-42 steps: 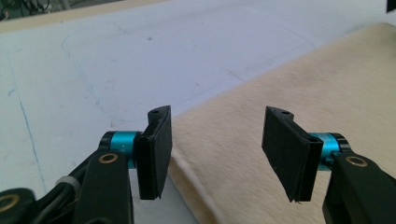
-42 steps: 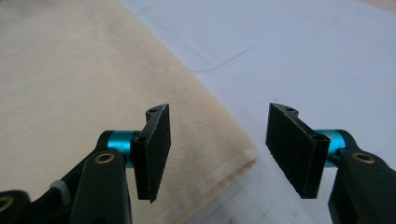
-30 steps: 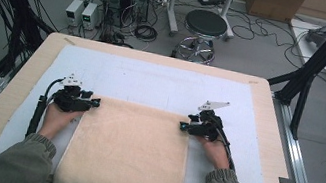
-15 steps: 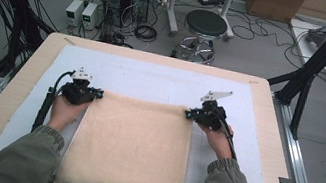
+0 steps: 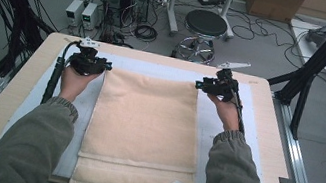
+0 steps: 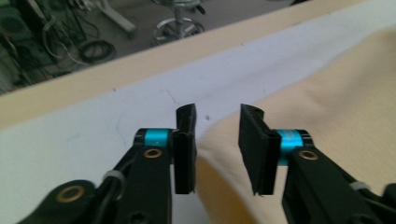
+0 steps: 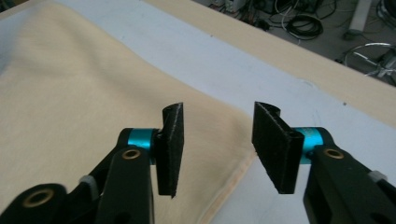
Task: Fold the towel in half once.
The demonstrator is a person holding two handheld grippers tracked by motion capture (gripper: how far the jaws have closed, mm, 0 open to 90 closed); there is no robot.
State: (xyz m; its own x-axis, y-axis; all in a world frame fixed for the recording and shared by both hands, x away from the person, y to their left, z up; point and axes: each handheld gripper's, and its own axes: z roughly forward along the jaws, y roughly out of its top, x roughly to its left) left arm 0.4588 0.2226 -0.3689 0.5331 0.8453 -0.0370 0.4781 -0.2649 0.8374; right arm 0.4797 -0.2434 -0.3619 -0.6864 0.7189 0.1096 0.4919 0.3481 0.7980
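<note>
One cream towel [image 5: 143,128] — two grippers, left [image 5: 104,65] and right [image 5: 200,84] — one black stool [image 5: 205,24].

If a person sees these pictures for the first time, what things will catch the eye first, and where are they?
First comes the big cream towel, spread flat on the pale blue sheet in the middle of the wooden table. Next are the two black tongs at its far corners, the left tongs and the right tongs, each in a hand; their jaws have just been opening and stand apart, not gripping the towel.
</note>
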